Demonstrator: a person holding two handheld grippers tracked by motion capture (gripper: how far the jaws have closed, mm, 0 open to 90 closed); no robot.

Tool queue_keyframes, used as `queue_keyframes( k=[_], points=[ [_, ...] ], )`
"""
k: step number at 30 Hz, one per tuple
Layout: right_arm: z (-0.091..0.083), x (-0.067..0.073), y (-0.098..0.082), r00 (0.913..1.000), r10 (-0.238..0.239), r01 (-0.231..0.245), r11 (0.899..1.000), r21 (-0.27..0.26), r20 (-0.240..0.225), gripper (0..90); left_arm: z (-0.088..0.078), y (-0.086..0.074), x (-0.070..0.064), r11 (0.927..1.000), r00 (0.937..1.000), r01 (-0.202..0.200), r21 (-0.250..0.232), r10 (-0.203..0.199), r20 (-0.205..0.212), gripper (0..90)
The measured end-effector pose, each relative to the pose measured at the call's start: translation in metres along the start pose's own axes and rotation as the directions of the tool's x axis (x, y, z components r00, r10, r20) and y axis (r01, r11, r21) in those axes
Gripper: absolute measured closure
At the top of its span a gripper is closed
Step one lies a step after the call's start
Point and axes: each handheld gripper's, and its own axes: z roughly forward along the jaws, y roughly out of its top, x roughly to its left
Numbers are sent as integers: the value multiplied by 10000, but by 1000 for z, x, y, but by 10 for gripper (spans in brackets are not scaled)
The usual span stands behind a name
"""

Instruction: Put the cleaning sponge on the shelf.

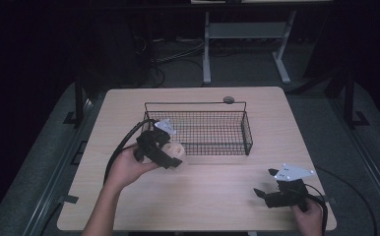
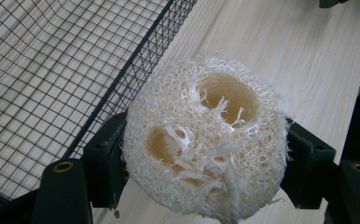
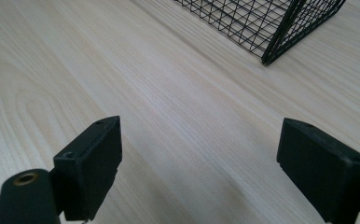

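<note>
A pale, fibrous loofah piece (image 2: 206,140) with hollow channels sits pinched between the two black jaws of my left gripper (image 1: 171,156). In the high view the loofah (image 1: 174,150) hangs just outside the front left corner of a black wire basket (image 1: 247,129). The basket's mesh wall (image 2: 122,79) runs close beside the loofah in the left gripper view. My right gripper (image 1: 261,192) rests low over the table near the front right corner, its jaws wide apart with bare wood between them (image 3: 201,158).
The light wood table (image 1: 129,105) has bare room to the left, front and right of the basket. A small round grey thing (image 1: 228,100) lies behind the basket's rear rim. One basket corner (image 3: 280,32) shows ahead of the right gripper. Dark floor and desk legs lie beyond.
</note>
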Motion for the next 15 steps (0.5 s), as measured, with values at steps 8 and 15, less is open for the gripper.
queue_keyframes(
  k=[8, 15],
  points=[
    [0, 0, 0, 10000, -5, 5, 10000, -29, -15, 135, -4, 8, 8, 9997, 9999, 118, -199, -119, -59, 278],
    [0, 1, 1, 10000, -26, 26, 10000, -29, -38, 135, -7, 16, 14, 10000, 9999, 73, -9, -73, -128, 278]
  ],
)
